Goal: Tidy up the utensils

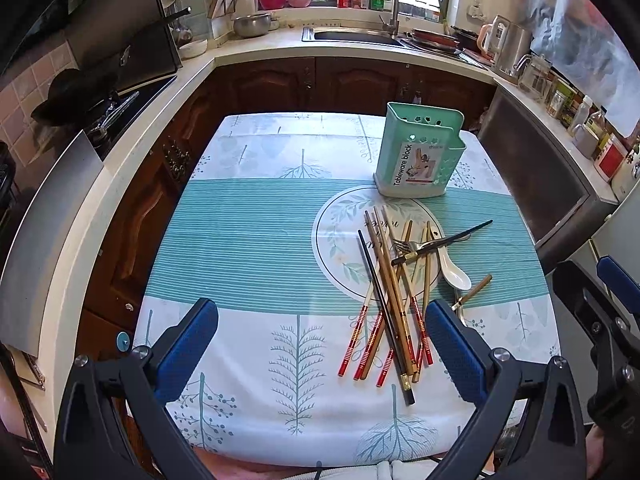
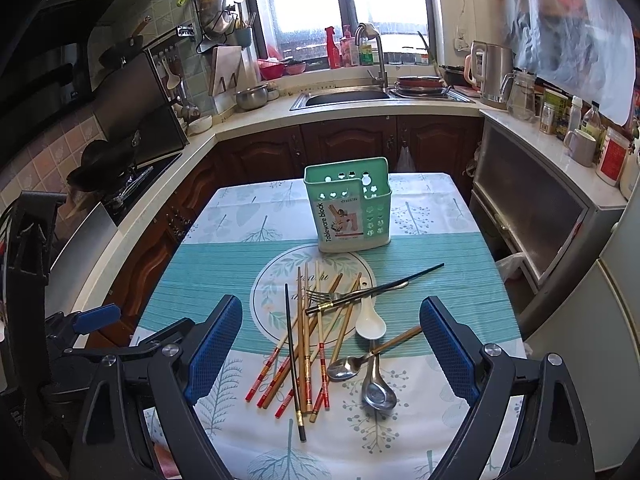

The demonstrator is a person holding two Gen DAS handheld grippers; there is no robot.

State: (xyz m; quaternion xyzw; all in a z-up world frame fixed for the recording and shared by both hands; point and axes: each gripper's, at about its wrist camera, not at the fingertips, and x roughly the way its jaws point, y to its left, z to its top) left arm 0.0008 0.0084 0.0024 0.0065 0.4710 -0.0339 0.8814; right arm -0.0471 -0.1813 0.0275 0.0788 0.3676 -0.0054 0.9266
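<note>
Fingers of left gripper [image 1: 320, 356] and right gripper [image 2: 332, 354] spread wide, grasping nothing, poised above the near edge of the table [image 2: 224, 268]. Just ahead, a loose heap of chopsticks [image 2: 304, 344], fork [image 2: 326, 297], white spoon [image 2: 370, 322] and two metal spoons [image 2: 372, 380]. Farther back, upright and apart from the heap, green utensil holder [image 2: 346, 208], seemingly empty

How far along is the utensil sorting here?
Done: nothing visible; no utensil shows above the rim of the mint-green plastic tableware holder. In hand: nothing; the left tongs and right tongs hover open over the table. Left: the whole pile, meaning the wooden and black chopsticks, the metal fork, the white ceramic spoon and two steel spoons.
</note>
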